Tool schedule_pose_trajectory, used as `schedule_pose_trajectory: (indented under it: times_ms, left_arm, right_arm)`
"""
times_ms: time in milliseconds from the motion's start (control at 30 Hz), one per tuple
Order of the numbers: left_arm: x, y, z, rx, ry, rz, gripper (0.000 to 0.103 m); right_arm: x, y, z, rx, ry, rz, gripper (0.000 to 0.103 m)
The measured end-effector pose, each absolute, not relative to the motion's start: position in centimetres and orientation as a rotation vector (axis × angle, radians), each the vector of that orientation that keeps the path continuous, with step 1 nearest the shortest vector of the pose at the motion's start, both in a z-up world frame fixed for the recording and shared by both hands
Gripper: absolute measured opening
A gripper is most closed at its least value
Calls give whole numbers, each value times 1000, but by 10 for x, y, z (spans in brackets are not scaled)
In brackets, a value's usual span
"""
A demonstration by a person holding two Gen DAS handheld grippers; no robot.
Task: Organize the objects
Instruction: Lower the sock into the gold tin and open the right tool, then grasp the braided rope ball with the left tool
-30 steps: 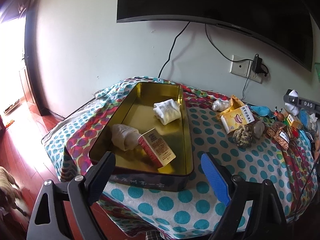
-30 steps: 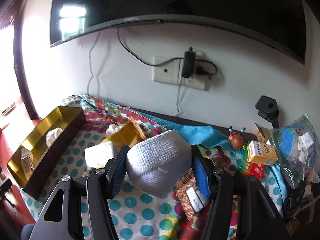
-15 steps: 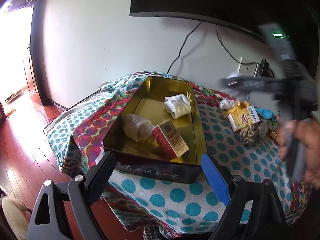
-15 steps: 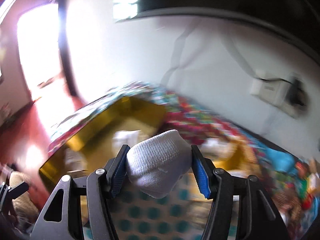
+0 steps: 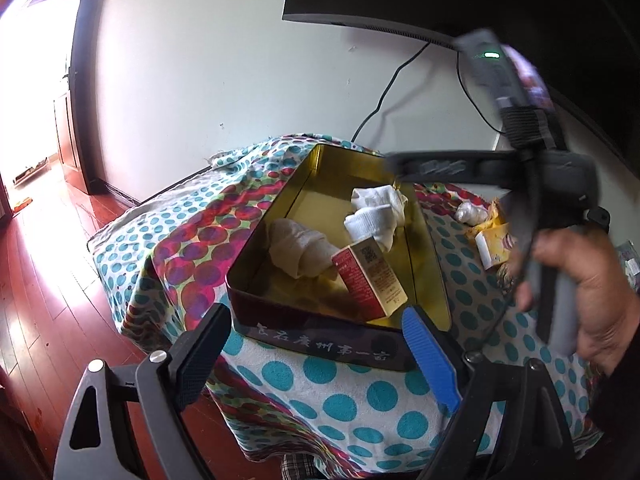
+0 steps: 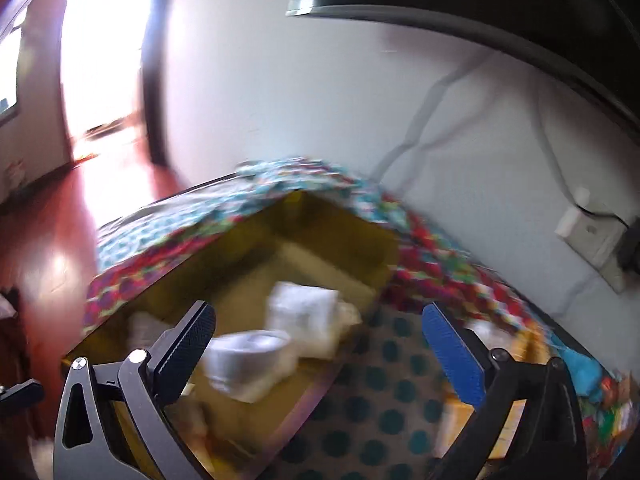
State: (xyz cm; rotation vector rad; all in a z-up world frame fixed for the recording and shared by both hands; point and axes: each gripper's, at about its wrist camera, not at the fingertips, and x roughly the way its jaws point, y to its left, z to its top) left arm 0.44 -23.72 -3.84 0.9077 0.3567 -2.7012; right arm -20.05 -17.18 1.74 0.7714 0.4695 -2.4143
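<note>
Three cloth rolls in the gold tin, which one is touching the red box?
The beige roll at the tin's left side: its end meets the red box. The two white rolls lie farther back, clear of it.

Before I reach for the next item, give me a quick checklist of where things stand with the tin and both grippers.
1. Right gripper released: ok, fingers opening, nothing pressed between them.
2. White sock inside the gold tin: ok, lying by the other white roll.
3. Sock settled: cannot tell, right view is blurred.
4. Left gripper free: ok, open and empty, in front of the tin.
5. Red box and beige roll in tin: ok.
6. Items left outside: not ok, yellow box on the dotted cloth.
</note>
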Motion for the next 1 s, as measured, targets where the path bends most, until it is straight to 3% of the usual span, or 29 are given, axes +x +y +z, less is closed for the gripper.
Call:
schedule_pose_trajectory:
  times_ms: [533,1000]
  left_arm:
    - [-5,-164,-34,953,170,-2847,90]
    - [-74,-86,-39,1085,-3,-2888,90]
  right_arm:
    - [-239,115,-27,929,336,-2975,103]
    - [-253,164,-50,1057,143,-2997,103]
